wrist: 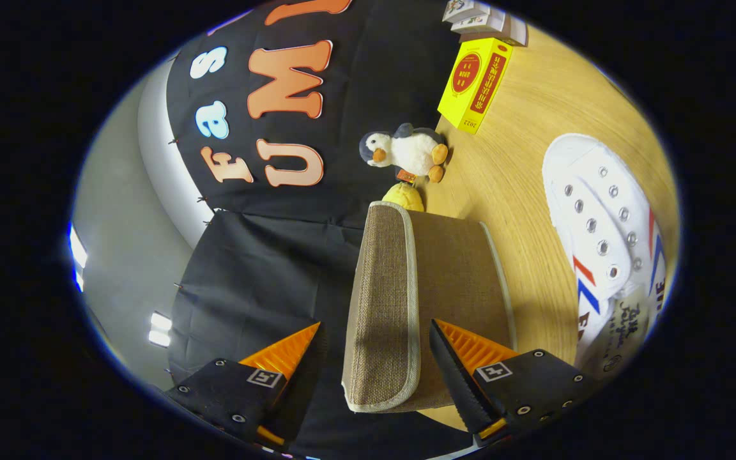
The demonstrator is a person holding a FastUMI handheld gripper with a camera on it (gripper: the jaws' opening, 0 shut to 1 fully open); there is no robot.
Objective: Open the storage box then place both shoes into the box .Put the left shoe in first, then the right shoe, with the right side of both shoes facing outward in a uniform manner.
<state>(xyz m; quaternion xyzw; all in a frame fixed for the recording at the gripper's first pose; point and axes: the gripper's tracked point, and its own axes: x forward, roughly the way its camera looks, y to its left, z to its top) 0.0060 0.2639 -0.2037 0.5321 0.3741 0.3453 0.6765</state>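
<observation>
The view is rolled sideways, so the wooden table runs up the right side. A brown woven storage box with pale trim stands just ahead of the fingers. Its lid is swung up on edge. My gripper is open, one finger on each side of the lid's edge; I see no finger pressing on it. Beside the box on the table lies a white canvas shoe with metal eyelets and red and blue stripes. Another white shoe part with dark writing lies against it, nearer to me.
Beyond the box, a penguin plush stands on the table by the black cloth wall, with a small yellow object between it and the box. Farther off are a yellow carton and white boxes.
</observation>
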